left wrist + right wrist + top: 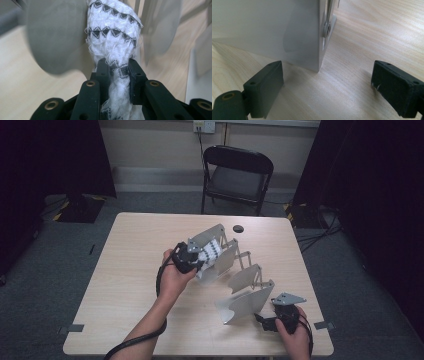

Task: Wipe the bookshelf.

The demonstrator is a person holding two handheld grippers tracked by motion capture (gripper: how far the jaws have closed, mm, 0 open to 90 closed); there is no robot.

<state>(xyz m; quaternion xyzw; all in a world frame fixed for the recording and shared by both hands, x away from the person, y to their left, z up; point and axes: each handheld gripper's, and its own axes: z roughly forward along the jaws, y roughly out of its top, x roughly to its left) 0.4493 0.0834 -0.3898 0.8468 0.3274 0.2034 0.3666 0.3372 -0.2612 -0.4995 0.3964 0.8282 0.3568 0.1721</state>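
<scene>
Here a white knitted cloth [113,37] with black triangle bands hangs pinched between the left gripper's [117,68] jaws, lifted among the grey plates of a folding metal rack [245,295] so it can drape there. The right gripper [327,82], jaws spread and holding nothing, waits on the counter [125,285] just beside the rack's near end, likely to steady it.
</scene>
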